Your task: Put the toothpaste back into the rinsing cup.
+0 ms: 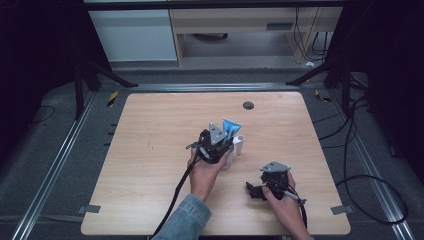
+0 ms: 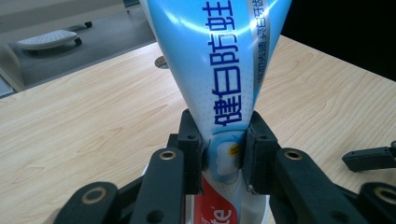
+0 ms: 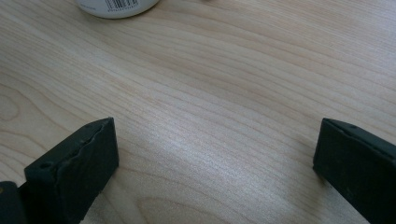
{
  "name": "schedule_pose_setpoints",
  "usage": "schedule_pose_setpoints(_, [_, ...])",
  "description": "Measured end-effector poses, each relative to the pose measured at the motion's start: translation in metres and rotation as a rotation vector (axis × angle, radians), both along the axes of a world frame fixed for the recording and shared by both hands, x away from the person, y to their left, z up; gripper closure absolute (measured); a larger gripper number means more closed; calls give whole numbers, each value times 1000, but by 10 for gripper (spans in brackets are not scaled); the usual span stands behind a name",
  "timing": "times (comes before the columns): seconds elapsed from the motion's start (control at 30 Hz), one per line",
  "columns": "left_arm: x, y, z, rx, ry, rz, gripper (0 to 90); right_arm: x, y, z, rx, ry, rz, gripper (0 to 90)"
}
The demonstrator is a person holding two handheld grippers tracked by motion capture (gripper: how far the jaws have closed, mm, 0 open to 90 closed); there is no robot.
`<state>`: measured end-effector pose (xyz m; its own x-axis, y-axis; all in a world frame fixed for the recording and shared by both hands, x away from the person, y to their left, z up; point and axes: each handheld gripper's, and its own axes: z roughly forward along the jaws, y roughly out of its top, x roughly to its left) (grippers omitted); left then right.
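The left gripper (image 1: 226,141) is black, built of chunky linked arms with brass-ringed pivot holes and small screws along its two blocky jaws. A grey three-cornered plate with small holes sits on top, and a thick black cable trails from it toward the person. The right gripper (image 1: 251,191) is the same black build with its own grey plate and a black cable; its jaws are flat-faced rectangular blocks, one with a wavy edge. The left forearm wears a blue denim sleeve (image 1: 186,220).
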<state>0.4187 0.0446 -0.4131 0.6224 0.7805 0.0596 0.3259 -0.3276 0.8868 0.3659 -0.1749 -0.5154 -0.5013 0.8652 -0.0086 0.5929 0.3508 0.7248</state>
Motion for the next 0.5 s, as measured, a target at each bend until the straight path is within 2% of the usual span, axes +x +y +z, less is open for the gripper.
schedule_pose_setpoints(0.5, [6,-5,0,7,11,0,712,0,0,0,1,1,-1,3])
